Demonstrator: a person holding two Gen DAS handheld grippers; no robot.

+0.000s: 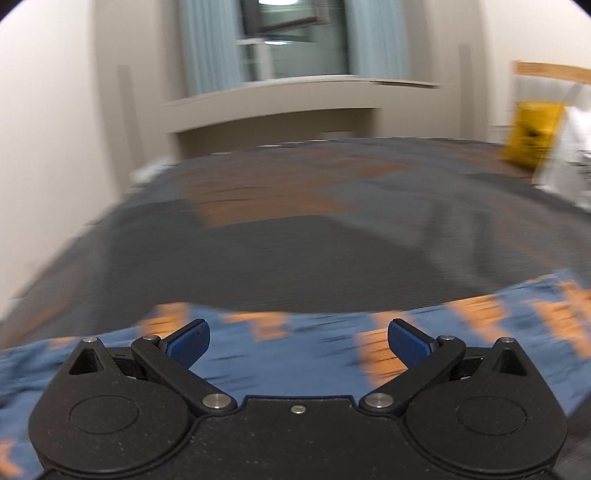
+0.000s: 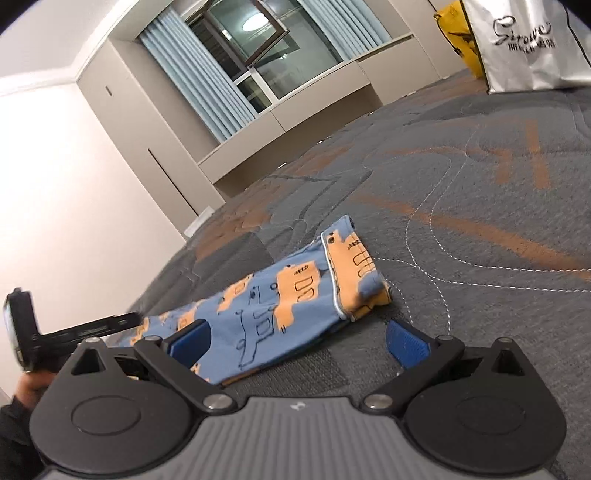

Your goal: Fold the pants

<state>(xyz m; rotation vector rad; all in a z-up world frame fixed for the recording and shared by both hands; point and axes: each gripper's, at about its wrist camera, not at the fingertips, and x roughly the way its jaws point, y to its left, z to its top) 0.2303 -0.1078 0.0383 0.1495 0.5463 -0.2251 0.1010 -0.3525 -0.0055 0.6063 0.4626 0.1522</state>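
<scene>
I see the pants [image 2: 280,306] lying folded on the grey-and-orange bedspread [image 2: 480,206], sharp only on my right camera. My left view blurs them [image 1: 295,350]. Both my left gripper [image 1: 298,341] and right gripper [image 2: 297,341] are spread wide, holding nothing. A white bag [image 2: 524,44] stands beyond.

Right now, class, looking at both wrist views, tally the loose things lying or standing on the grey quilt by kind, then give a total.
Pants: 1
White bag: 1
Yellow bag: 1
Total: 3
</scene>
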